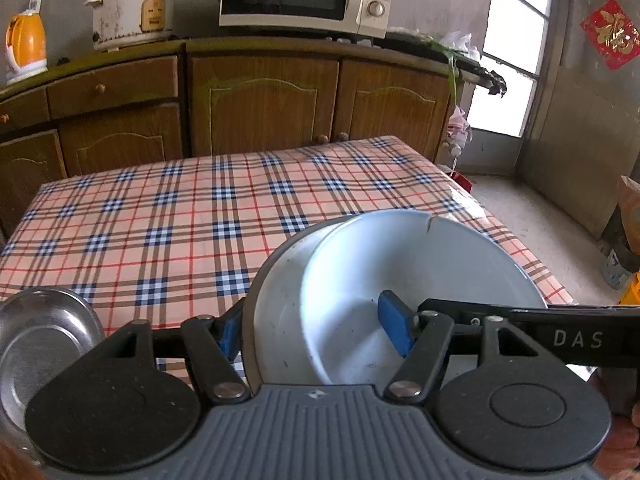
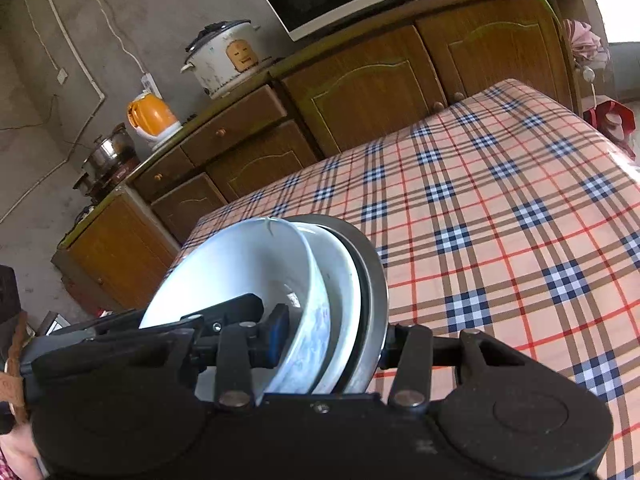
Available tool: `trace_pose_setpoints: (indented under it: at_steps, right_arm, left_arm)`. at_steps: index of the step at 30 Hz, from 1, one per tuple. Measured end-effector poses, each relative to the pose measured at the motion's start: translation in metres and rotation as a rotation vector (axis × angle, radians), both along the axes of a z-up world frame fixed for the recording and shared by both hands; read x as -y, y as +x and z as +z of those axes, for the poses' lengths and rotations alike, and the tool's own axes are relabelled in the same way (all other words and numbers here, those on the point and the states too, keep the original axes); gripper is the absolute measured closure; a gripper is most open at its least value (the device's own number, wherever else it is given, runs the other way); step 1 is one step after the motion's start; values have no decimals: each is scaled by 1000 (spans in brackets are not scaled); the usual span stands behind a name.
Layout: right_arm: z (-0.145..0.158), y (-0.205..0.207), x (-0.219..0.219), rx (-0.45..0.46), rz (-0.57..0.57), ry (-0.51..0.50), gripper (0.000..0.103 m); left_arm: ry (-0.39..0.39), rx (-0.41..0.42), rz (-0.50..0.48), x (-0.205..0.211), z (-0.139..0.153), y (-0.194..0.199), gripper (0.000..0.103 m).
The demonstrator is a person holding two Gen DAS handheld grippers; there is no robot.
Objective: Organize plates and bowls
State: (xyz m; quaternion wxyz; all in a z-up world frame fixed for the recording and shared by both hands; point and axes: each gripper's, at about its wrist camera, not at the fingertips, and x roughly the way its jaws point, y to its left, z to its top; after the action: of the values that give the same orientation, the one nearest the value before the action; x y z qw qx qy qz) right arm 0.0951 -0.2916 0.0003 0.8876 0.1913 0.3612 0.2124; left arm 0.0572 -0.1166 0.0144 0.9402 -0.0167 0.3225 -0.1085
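You hold the nested stack of bowls [image 1: 360, 300] above the checked tablecloth [image 1: 160, 220], left gripper [image 1: 316, 332] and right gripper [image 2: 332, 340] each pinching its wall on opposite sides, so both hands must travel together.

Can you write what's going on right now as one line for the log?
left tongs: shut on bowls | right tongs: shut on bowls | bowls: stacked, tilted over table

The left gripper [image 1: 314, 330] has a ribbed grey housing, black linkage arms with silver rivets, two round black discs and blue pads [image 1: 394, 328]. White letters "DAS" mark a black bar. The right gripper [image 2: 332, 340] is black throughout, with the same rivets and blue pads.
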Motion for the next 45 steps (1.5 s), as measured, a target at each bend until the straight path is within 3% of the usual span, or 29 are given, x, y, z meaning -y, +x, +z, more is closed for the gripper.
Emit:
trace_pose_setpoints:
  at_steps: [18, 45]
  right_arm:
    - [31, -29, -19, 49, 34, 3, 50]
    - [40, -44, -59, 68, 115, 18, 50]
  left_arm:
    - [2, 58, 40, -11, 23, -33, 35]
    - [15, 80, 119, -41, 31, -61, 35]
